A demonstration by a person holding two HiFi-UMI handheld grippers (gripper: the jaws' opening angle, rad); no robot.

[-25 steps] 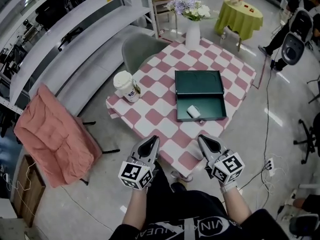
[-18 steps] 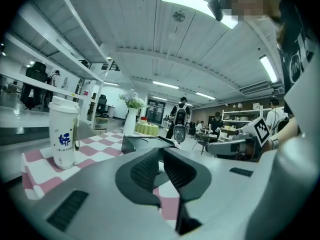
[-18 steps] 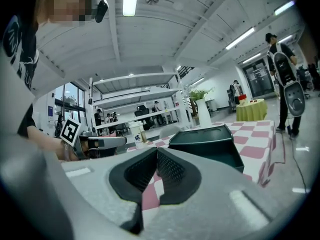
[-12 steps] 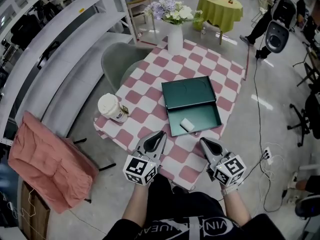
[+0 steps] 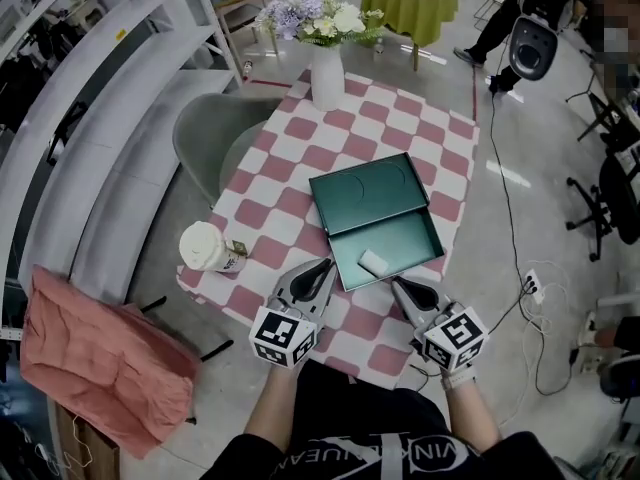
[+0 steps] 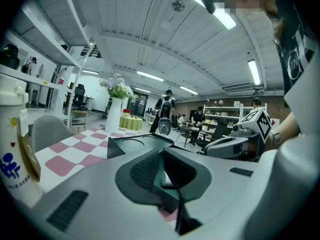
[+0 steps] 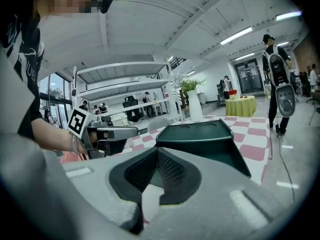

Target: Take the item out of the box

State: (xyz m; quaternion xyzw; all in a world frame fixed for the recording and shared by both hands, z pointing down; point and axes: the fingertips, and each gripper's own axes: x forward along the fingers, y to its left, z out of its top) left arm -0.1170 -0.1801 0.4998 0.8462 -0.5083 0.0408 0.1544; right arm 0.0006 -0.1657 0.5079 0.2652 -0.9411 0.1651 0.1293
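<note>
Facing one box (image 5: pixel 405 238) with one item (image 5: pixel 373 261): left hand-held gripper (image 5: pixel 325 266), right hand-held gripper (image 5: pixel 396 284), both pressed together.

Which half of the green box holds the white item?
The near half, the lower one in the head view: the white item lies by its left corner. The far half holds nothing.
</note>
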